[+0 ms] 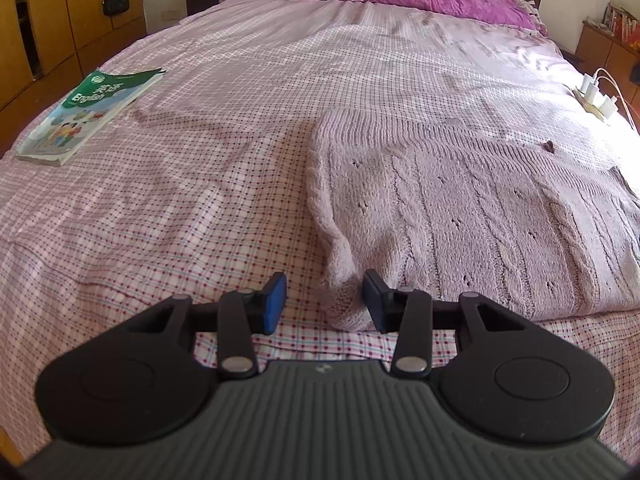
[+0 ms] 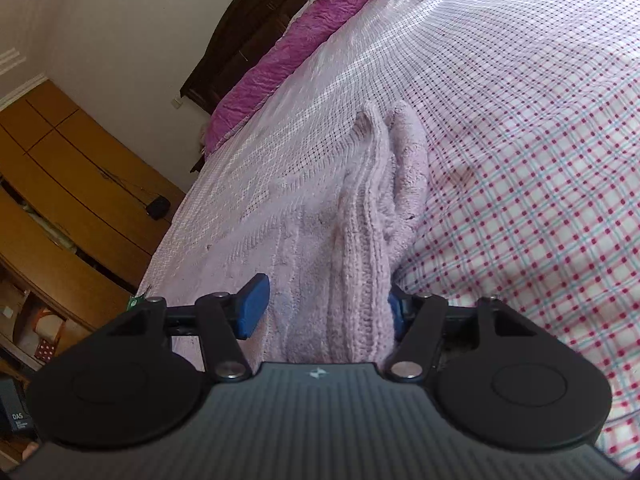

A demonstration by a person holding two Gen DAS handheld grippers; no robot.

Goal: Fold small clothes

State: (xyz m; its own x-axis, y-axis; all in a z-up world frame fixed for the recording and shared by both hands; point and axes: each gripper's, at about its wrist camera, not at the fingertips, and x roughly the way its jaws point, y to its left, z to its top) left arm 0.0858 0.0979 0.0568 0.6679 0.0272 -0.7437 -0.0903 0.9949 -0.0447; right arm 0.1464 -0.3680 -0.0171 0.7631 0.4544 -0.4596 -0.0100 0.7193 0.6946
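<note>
Left wrist: sweater (image 1: pixel 460 208) flat, sleeve toward left gripper (image 1: pixel 325 304), unclenched; right gripper (image 2: pixel 322 306) unclenched around fold.

Pale pink cable-knit sweater (image 1: pixel 472 216) lies flat on checked bed (image 1: pixel 168 216); one fluffy sleeve end bunched at near edge.

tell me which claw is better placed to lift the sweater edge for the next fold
Probably right: the right claw already has a thick edge of the pale pink cable-knit sweater between its open fingers. The left claw straddles only a cuff tip.
</note>
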